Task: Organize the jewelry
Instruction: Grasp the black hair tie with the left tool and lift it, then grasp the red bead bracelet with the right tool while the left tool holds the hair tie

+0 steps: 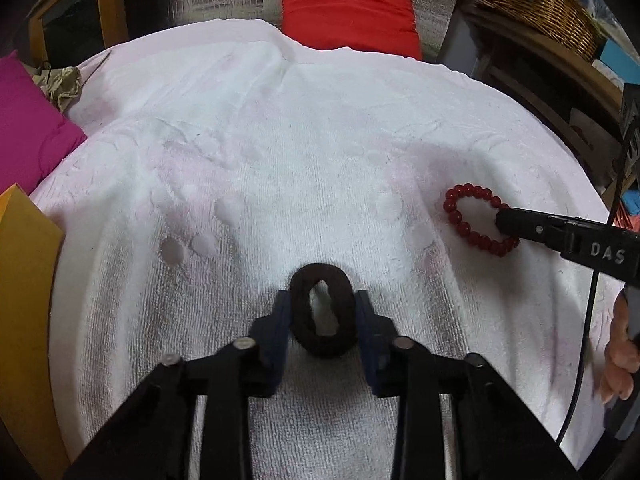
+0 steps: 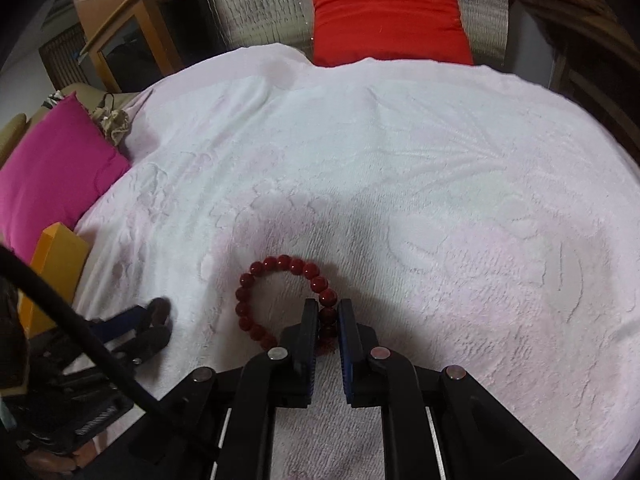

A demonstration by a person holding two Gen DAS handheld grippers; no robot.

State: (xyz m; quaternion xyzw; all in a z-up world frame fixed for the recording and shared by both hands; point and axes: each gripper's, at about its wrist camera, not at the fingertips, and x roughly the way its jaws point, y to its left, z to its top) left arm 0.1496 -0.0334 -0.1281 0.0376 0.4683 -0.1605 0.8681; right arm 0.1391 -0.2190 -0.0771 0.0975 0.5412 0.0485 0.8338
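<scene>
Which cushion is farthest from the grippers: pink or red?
The red cushion, past the far edge of the white towel. The pink cushion lies at its left edge, closer.

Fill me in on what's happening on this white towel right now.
A person is sorting jewelry with a handheld gripper in each hand. The left gripper has a dark fabric ring between its jaws, which squeeze it into an oval. The right gripper has its jaws shut on one side of a red bead bracelet, whose loop lies on the white towel. The two pieces sit apart. A yellow box stands at the towel's left edge.
</scene>
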